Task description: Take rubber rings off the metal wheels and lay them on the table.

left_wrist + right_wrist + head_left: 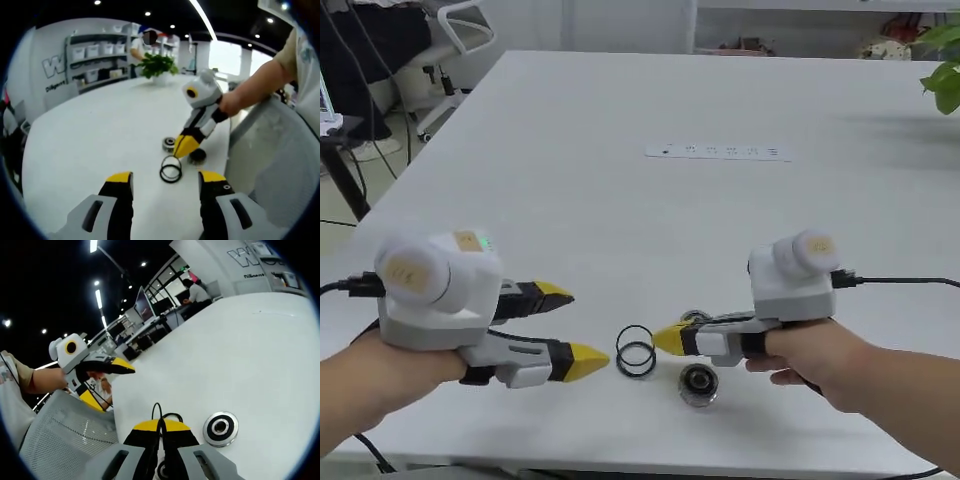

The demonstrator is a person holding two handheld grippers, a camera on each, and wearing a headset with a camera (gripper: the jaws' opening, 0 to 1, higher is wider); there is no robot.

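Two black rubber rings are lying on the white table, one partly over the other, between the two grippers. The left gripper is hanging low over the table just beside the rings. Its yellow-tipped jaws are standing wide apart, with nothing between them. The right gripper is pointing at the rings from the other side, and its jaws are pressing tight together. Its tip is sitting right at the edge of the rings. In the right gripper view a thin black loop is showing just past the tip, but it is hard to tell if the jaws are nipping it or only touching it. One metal wheel is resting on the table just beside the right gripper, on the side nearer the person. Another wheel is peeking out from behind that gripper, partly hidden.
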